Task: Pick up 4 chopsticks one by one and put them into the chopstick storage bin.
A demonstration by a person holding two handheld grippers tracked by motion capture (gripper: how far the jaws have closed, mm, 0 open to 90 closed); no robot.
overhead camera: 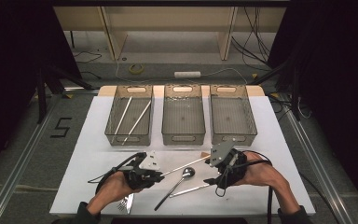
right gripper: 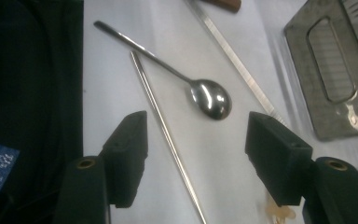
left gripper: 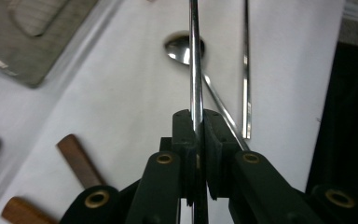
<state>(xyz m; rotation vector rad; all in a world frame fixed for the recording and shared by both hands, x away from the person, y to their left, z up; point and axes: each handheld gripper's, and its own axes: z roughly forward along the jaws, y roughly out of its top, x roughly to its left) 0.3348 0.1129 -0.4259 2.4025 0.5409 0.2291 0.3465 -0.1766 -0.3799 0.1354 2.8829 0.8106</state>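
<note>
A lab recording rig: black curtains [overhead camera: 9, 70] flank a white bench [overhead camera: 270, 140], with loose cables [overhead camera: 256, 37] and floor tape [overhead camera: 61, 127] beyond.

Light falls from above onto the white rectangular table top [overhead camera: 98, 140], which reads bright but slightly grey, while the surroundings on both sides sink into near black. Ahead of the black two-jaw right gripper [right gripper: 198, 140], the shiny steel spoon [right gripper: 209, 98] carries a white glare spot in its bowl, and the clear grey plastic bin [right gripper: 335, 70] glints at its corner. The black two-jaw left gripper [left gripper: 199, 126] sits soft and out of focus; the thin polished metal rod [left gripper: 195, 60] between its jaws shows a bright streak. Shadows are faint and short. All pictures are grainy.
</note>
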